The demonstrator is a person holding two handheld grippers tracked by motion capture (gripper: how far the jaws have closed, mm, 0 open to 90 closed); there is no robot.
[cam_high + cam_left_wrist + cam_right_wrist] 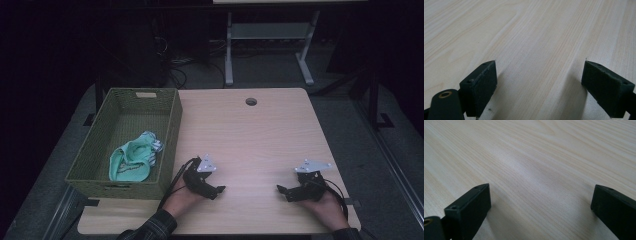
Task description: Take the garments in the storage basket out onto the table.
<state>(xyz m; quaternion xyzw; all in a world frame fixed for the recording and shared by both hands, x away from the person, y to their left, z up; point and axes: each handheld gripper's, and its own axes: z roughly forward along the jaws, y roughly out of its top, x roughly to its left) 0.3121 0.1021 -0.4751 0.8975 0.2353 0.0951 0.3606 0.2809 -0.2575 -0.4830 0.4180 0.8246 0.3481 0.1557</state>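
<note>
High view: a green basket [170, 131] holding a mint cloth [131, 161] sits just left of the left tongs [220, 190], which rest on the table [250, 135], jaws apart. Right tongs [281, 190] rest well apart from them, also spread, nothing between.

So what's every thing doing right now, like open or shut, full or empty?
Left claw: open, holding nothing, low over the table.
Right claw: open, holding nothing, low over the table.
Green woven basket: upright at the table's left edge, with clothes in it.
Mint-green clothes: crumpled, lying inside the basket.
Wooden table: bare in front of both claws.
</note>
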